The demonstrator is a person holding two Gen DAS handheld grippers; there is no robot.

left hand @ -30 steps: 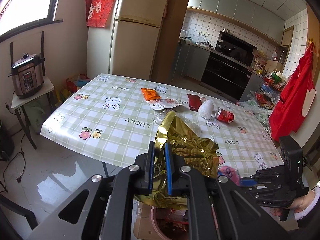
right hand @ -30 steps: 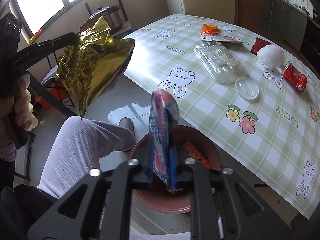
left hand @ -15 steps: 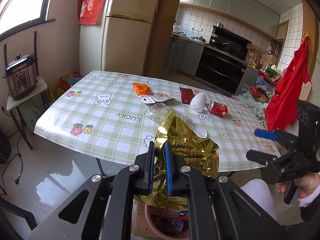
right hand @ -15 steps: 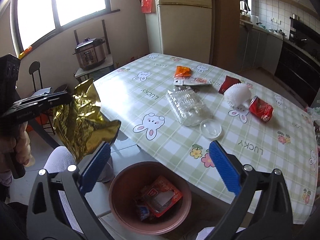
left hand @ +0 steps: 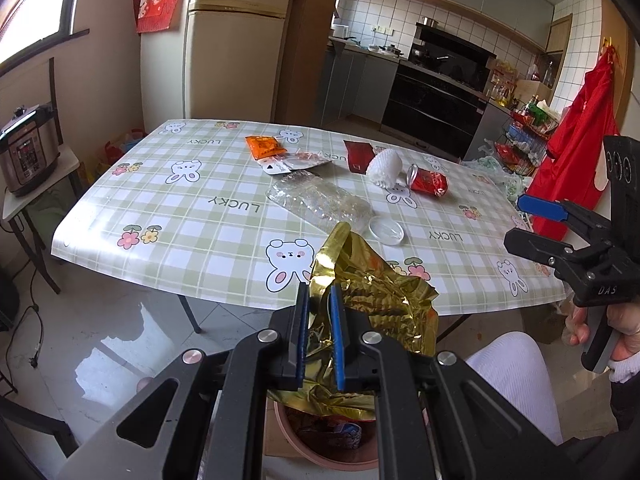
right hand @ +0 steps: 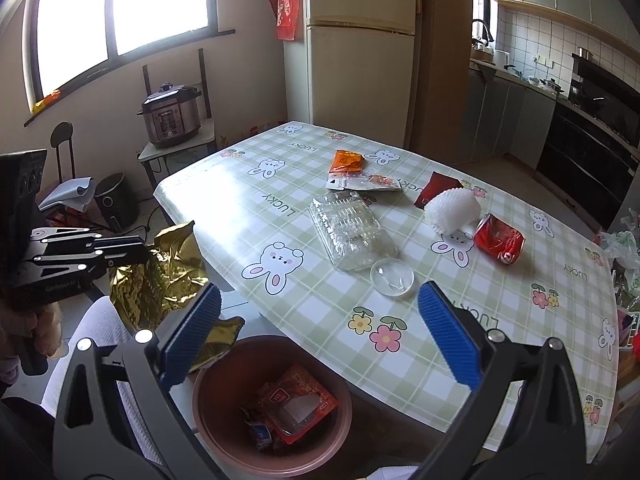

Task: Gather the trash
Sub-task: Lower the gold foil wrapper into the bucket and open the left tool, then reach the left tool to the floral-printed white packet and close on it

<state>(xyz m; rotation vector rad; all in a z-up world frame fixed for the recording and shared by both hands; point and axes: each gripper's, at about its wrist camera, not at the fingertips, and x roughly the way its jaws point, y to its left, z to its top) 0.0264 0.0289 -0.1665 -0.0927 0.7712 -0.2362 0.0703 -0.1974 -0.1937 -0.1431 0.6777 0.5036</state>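
Hovering over bin (right hand: 224, 432): left claw (left hand: 319, 336) pinching gold wrapper (left hand: 380, 296); right claw (right hand: 320, 336) wide apart, empty.

Right gripper (right hand: 318, 336) jaws parted; wrapper (right hand: 298, 404) dropped into bin (right hand: 224, 436) (pink).

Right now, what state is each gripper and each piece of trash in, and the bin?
left gripper: shut on gold foil bag
gold foil bag: crumpled, held above the bin
right gripper: open, empty
bin: on the floor, wrappers inside
red can: crushed, lying on its side
clear plastic tray: lying flat on the table
orange packet: lying flat on the table
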